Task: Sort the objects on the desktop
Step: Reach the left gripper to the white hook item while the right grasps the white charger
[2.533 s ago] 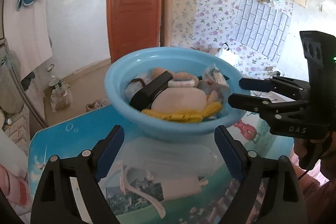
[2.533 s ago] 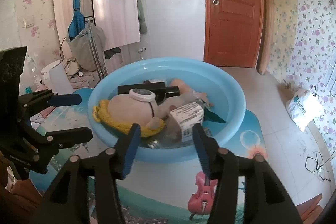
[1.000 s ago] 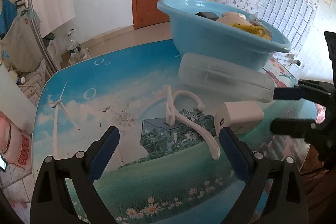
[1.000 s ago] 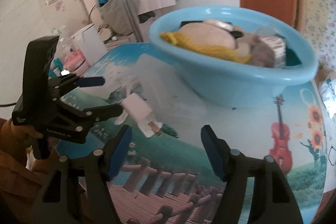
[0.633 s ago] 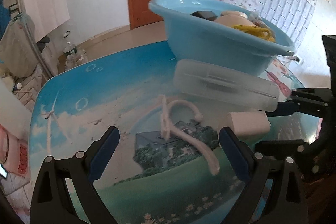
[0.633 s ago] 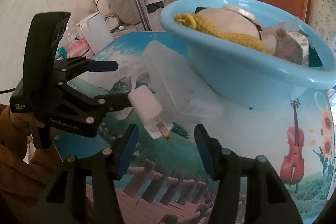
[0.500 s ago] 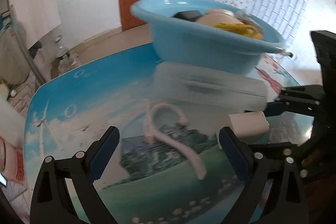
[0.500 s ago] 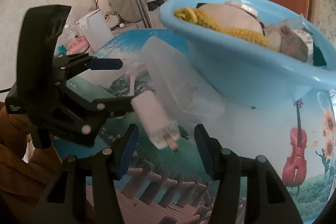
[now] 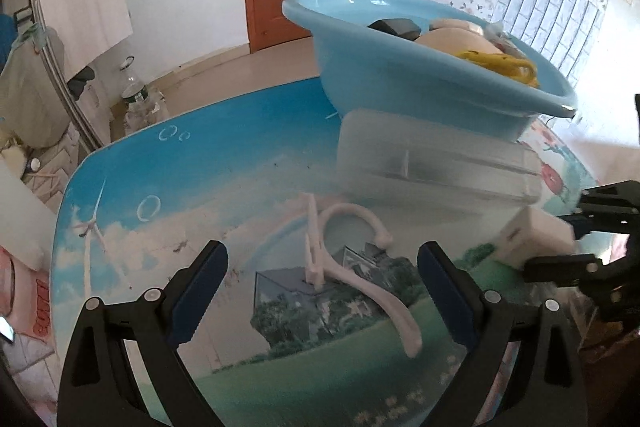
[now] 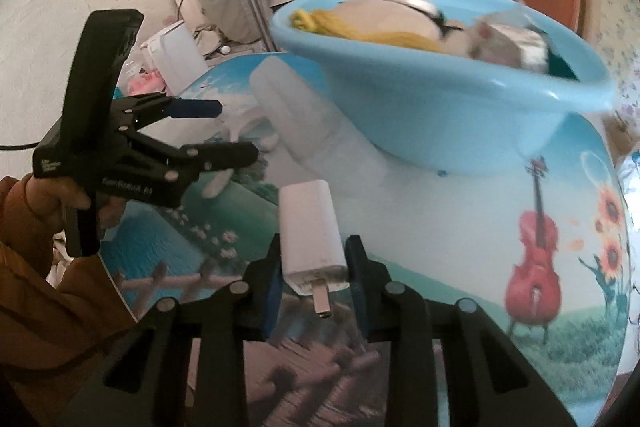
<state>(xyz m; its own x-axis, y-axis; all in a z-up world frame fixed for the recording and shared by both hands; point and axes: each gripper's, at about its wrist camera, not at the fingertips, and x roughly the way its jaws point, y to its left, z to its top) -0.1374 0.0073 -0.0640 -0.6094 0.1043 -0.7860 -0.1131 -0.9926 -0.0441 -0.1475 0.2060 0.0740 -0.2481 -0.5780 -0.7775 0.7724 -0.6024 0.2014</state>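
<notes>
At the bottom centre of the right wrist view, the right tool (image 10: 314,279) has just been closing and now has its blue pads against the two flat sides of the white charger (image 10: 310,241), near the plug end, whose metal prong sticks out toward the camera. The charger looks like a small, rigid plastic block: light, hard, smooth enough to slip or twist if gripped at a corner, so the broad flat faces are the sensible place to pinch, as here. It should tolerate firm pressure; the prong is the part to keep from knocking.

At the left of that frame, the left tool (image 10: 236,133) hangs with its jaws wide and nothing between them. In the left wrist view, a white plastic clip hook (image 9: 348,267) lies on the printed counter (image 9: 168,187) between and just beyond its fingertips. It looks thin, stiff and light, perhaps brittle at the curve, so its straight stem is best to take.

Beyond lies a translucent plastic box (image 9: 432,167), and farther back, in the upper right, the blue basin (image 9: 392,83) heaped with soft things.
</notes>
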